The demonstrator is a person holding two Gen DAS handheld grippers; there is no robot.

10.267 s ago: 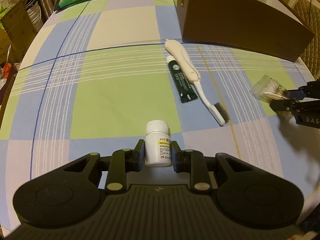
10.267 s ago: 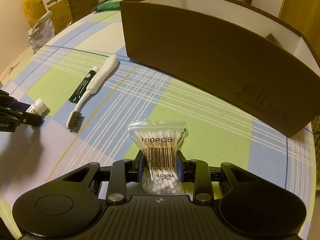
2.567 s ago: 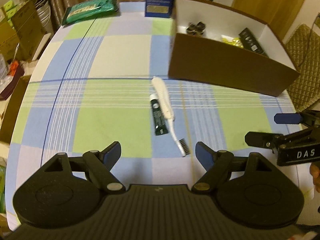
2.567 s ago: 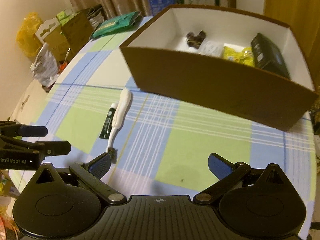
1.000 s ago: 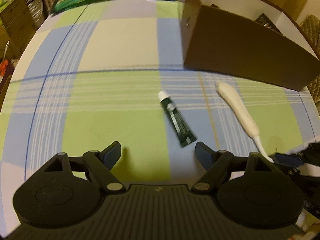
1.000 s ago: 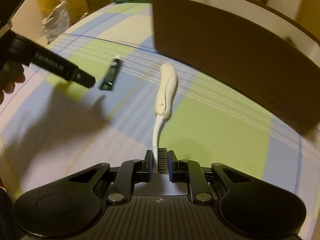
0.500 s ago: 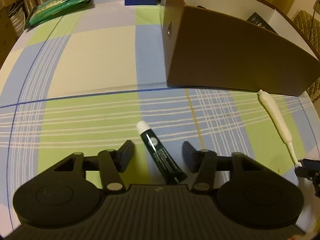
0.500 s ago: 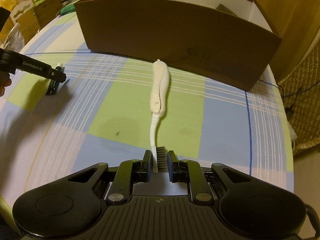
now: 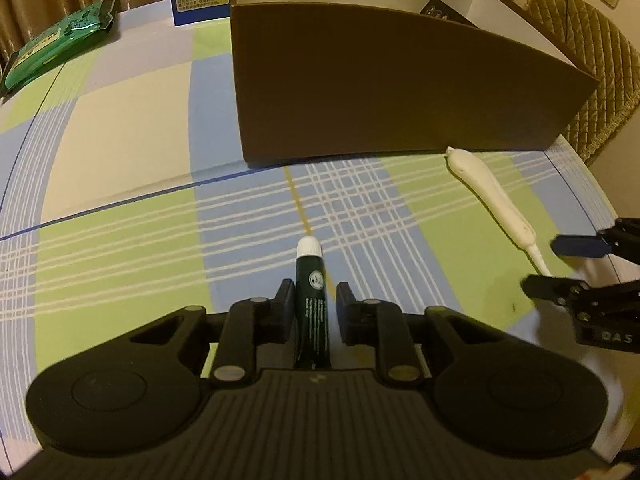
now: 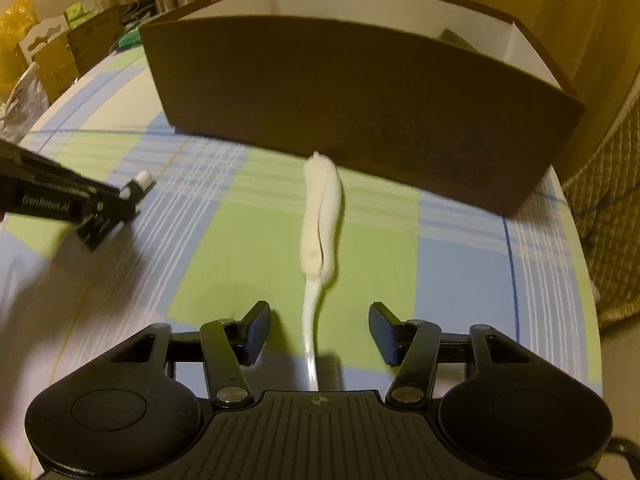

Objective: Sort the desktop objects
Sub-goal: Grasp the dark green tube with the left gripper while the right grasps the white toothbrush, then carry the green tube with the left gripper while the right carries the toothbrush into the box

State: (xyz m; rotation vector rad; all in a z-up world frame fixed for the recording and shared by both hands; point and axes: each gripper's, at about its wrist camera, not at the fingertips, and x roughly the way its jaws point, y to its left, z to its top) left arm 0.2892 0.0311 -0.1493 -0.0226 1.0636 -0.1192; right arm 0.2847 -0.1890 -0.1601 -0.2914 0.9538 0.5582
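Dark green squeezable tube with a white cap [image 9: 311, 300] lies on the checked bench [image 9: 120, 240]; my left gripper [image 9: 311, 306] fingers stand narrow around its soft, light mid-body, maybe touching. Right view: my right gripper [image 10: 319, 330] fingers gape wide astride the stiff, slim white toothbrush [image 10: 320, 220] neck, unheld; I'd pinch there

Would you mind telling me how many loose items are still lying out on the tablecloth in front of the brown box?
2: the dark green tube between the left claw's fingers, and the white toothbrush between the right claw's open fingers.
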